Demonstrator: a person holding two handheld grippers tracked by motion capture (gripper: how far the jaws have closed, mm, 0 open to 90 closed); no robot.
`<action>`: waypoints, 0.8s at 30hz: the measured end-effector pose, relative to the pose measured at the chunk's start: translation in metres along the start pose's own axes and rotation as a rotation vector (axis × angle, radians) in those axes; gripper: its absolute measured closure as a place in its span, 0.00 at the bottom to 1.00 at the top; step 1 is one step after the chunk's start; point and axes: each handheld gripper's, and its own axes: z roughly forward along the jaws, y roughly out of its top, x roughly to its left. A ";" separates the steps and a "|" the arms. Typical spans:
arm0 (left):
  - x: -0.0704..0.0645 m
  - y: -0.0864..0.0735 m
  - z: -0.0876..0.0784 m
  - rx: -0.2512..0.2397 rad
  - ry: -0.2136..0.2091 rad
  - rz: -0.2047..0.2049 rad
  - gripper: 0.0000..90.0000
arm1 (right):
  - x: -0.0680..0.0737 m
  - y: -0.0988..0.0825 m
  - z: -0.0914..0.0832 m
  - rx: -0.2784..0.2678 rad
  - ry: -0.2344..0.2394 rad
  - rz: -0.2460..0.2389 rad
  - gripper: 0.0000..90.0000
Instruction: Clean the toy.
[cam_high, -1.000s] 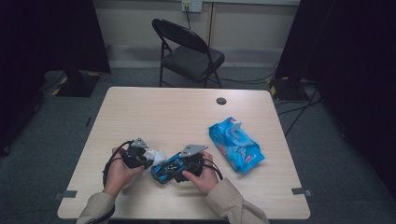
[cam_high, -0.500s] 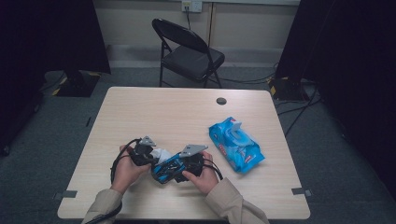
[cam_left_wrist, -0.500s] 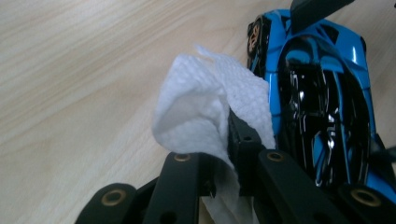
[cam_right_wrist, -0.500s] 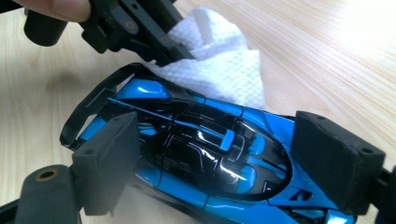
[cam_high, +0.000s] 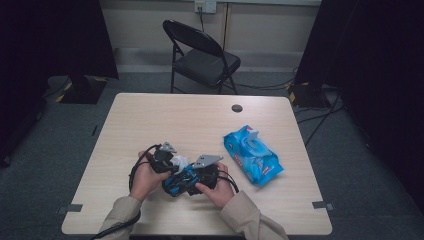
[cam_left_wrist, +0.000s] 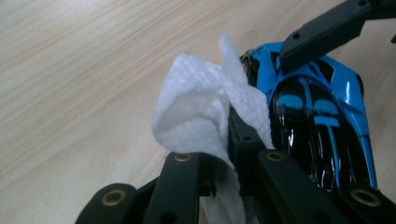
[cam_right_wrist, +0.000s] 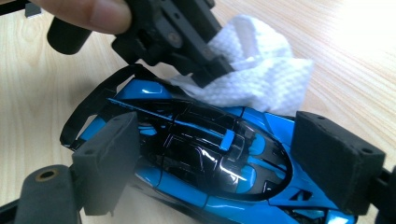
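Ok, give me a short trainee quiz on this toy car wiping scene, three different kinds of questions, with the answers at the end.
1. True or false: the left tool is shut on a white wipe.
2. What does the right tool grip across its body?
A. a blue toy car
B. the wipes pack
C. a cable
3. Fill in: the blue wipes pack lies on the table to the car's ____ in the high view.

Key:
1. true
2. A, the blue toy car
3. right
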 end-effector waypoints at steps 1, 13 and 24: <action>0.000 0.001 0.001 -0.006 0.001 -0.003 0.92 | 0.000 0.000 0.000 0.000 0.000 0.001 0.17; 0.001 0.012 0.011 -0.025 -0.013 -0.012 0.92 | -0.002 -0.001 0.000 -0.006 -0.001 0.002 0.17; 0.002 0.026 0.023 -0.040 -0.036 -0.020 0.92 | -0.001 -0.001 -0.001 -0.008 -0.002 0.001 0.17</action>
